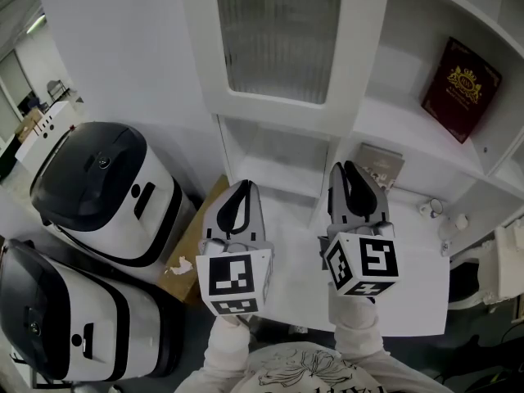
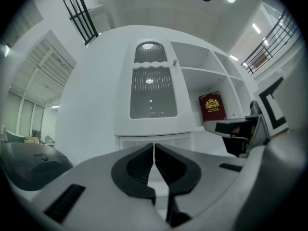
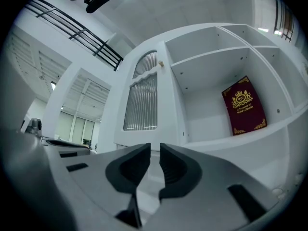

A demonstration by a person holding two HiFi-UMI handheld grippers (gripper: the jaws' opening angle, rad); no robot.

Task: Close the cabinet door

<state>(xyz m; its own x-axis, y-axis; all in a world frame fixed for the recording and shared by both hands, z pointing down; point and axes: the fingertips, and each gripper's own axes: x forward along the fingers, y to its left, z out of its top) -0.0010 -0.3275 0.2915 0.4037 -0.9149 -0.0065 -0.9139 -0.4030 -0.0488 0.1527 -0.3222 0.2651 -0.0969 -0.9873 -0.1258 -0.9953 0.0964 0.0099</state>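
**At the white shelved cabinet (image 1: 409,133): pushing the tall white-framed ribbed-glass door (image 1: 282,35) home**

Location of the work. Ahead of both grippers and left of the open shelves: door, with small pale knob (image 3: 161,64) high on the edge nearest those shelves. Judged ajar rather than flush; exact swing not readable from any view.

Tool state. Left gripper (image 2: 154,146): jaws together, empty. Right gripper (image 3: 155,147): jaws a narrow gap apart, nothing between, pads clear of everything. Both short of the door, no contact yet.

Recommended procedure (a judgement from the present layout):

1. Use the closed left gripper as a blunt pusher; no grasp needed.
2. Set the tips on the white frame rail at the knob side, never on the ribbed glass.
3. Push slowly and square to the panel, following the arc, until seated against the cabinet face.
4. Hold the right gripper back, out of the closing gap and away from the maroon gold-crested book (image 1: 460,88) leaning on the upper shelf.
5. Ease off near the end of travel to prevent bounce-back.
6. Check for flush edges before withdrawing.
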